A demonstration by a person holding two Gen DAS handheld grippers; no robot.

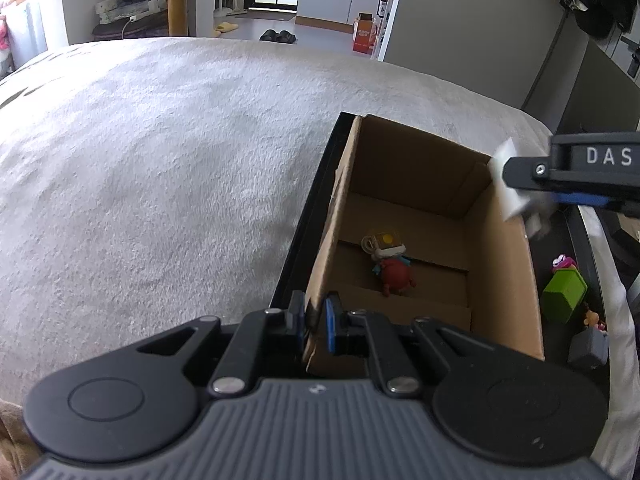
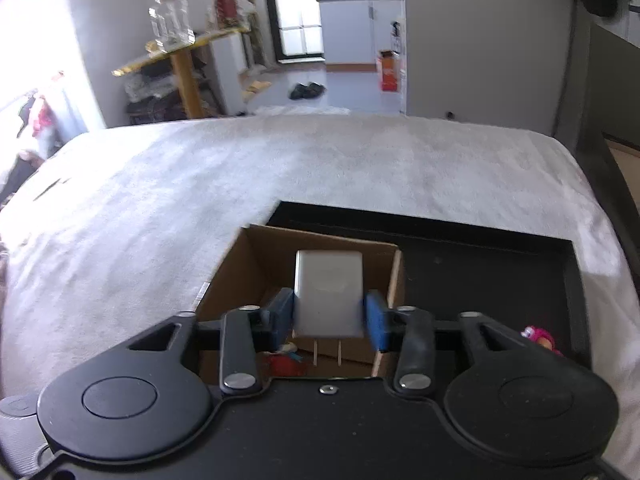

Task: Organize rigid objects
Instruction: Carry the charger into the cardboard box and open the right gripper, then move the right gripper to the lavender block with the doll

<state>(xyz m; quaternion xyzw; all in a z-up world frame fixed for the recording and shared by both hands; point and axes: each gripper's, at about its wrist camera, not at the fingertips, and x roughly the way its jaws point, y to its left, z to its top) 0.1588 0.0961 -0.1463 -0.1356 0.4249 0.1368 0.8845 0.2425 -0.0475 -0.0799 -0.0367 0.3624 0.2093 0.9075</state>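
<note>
Between the blue pads of the right gripper [image 2: 329, 316] a white charger plug [image 2: 328, 294] was seen, prongs pointing down, hung over the open cardboard box [image 2: 308, 240]. The pads appeared to stand just clear of its sides, so the jaws were judged parted and the plug released to fall inside; whether any contact remained could not be told. The left gripper [image 1: 314, 320] was closed on the box's near left wall, presumably so that the box was steadied while things were dropped in. On the box floor a small red figurine [image 1: 394, 276] with a keyring lay. The box was set in the left part of a black tray [image 2: 480, 248], which rested near the right edge of the bed [image 1: 160, 160]. Beside the box, along the tray's right side, a green block [image 1: 564, 294], a pink toy [image 1: 562, 261] and a grey cube [image 1: 588, 346] were left to be sorted.
</note>
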